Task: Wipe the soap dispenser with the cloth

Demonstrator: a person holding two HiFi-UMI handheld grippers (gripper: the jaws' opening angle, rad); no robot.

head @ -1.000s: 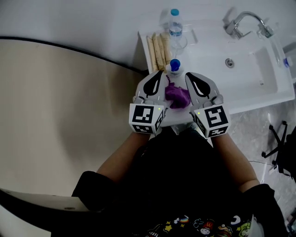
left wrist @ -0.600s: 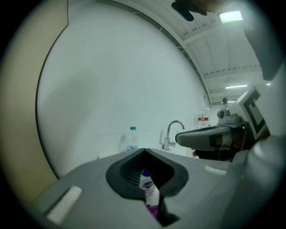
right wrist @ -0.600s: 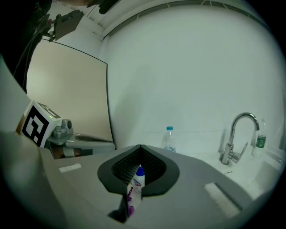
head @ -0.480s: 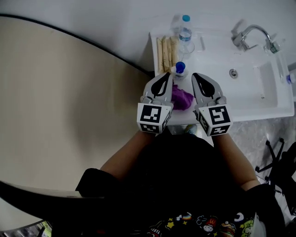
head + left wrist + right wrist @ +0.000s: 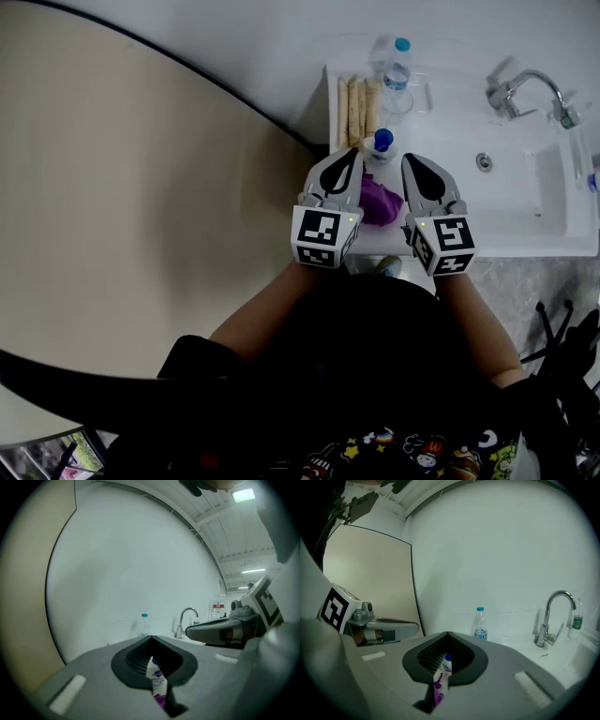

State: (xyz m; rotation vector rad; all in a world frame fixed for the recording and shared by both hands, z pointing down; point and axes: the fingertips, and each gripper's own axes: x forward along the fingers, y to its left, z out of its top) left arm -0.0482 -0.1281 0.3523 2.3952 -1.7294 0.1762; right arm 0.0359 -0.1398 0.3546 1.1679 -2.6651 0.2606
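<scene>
Soap dispenser: upright, blue cap, standing on the white worktop at the left end of the basin surround, near the front edge. Nothing touching it.

Cloth: purple, crumpled, lying on the worktop just in front of the dispenser on the person's side. Can't tell if the two touch.

Left tongs and right tongs: one each side of the cloth, tips pointing toward the dispenser. Both clenched and gripping nothing. Each gripper view only shows dispenser and cloth through the slit below the closed tips, further off.

Progress: no wiping contact now, cloth is in neither tongs. Fits either cloth waiting to be picked up or cloth put back down after the wipe. The dispenser surface gives no clue which.

Beyond: water bottle and tap further back.
</scene>
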